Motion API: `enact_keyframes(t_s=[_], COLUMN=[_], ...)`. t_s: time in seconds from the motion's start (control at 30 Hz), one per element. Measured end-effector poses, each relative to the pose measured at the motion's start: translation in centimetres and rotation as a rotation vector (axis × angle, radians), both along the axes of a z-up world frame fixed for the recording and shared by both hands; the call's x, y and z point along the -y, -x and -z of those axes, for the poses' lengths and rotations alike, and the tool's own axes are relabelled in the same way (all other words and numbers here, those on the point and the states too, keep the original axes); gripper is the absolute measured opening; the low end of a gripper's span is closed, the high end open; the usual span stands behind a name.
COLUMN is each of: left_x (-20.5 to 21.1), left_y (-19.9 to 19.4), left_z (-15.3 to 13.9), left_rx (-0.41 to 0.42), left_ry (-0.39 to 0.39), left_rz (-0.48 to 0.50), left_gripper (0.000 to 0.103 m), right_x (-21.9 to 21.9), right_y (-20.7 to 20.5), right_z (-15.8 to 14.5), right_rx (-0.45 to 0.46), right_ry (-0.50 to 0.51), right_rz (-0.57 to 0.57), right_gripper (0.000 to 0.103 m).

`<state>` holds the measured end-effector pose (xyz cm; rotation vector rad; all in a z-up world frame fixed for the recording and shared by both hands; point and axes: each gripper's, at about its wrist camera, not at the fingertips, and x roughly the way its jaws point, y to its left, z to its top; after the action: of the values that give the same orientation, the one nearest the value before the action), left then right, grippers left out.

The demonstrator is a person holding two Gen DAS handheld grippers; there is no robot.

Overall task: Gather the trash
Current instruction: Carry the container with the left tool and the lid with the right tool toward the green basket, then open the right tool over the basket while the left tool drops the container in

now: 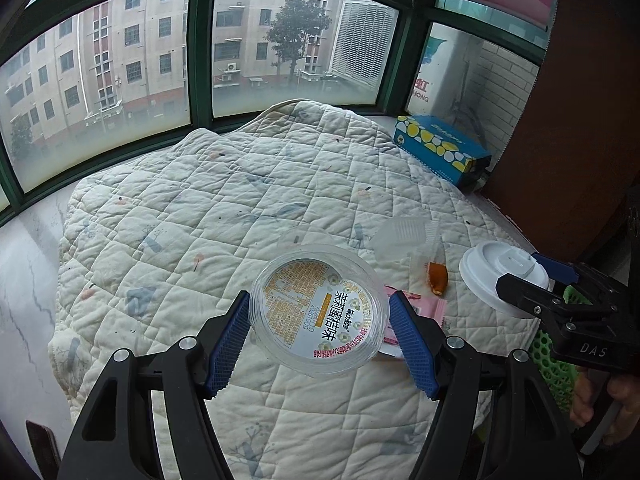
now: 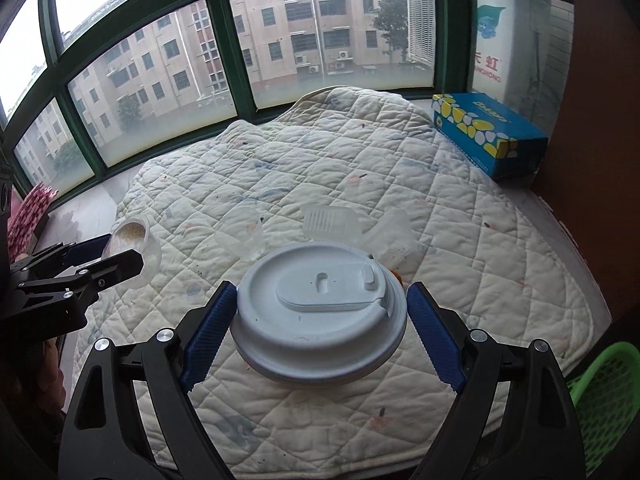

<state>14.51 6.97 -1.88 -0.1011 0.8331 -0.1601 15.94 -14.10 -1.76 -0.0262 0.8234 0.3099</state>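
My left gripper (image 1: 319,298) is shut on a clear plastic cup (image 1: 320,312) with a printed film seal, its blue pads pressing both sides, held above the quilt (image 1: 240,200). In the right wrist view my right gripper (image 2: 322,288) is shut on a cup with a white lid (image 2: 320,320), also off the quilt. Each gripper shows in the other's view: the right gripper (image 1: 536,280) with its lidded cup (image 1: 500,268) at the right, the left gripper (image 2: 116,252) with the clear cup (image 2: 132,236) at the left. Clear trays (image 1: 400,232), an orange sauce packet (image 1: 436,276) and a pink wrapper (image 1: 428,308) lie on the quilt.
A green mesh basket (image 2: 600,380) sits at the quilt's near right edge. A blue tissue box (image 2: 488,132) stands at the back right by a brown cabinet. Green-framed windows run behind. More clear containers (image 2: 328,220) lie mid-quilt. A pink patterned thing (image 2: 32,208) is at the far left.
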Motion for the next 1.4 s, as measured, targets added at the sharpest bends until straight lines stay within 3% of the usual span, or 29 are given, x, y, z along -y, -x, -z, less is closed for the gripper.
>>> enact_keyframes(t_s=[0.83, 1.4], left_x=[14.9, 23.3], left_y=[0.2, 1.0], left_z=[-2.7, -3.5], left_rx=[0.034, 0.047], left_ry=[-0.005, -0.025], left_rz=[0.266, 0.421], left_gripper=[0.067, 0.067], right_x=[13.7, 22.6], right_y=[8.2, 12.7], right_z=[-1.3, -0.2], right_rx=[0.048, 0.032], right_ry=[-0.02, -0.01], right_rz=[0.29, 0.51], right_gripper=[0.085, 0.085])
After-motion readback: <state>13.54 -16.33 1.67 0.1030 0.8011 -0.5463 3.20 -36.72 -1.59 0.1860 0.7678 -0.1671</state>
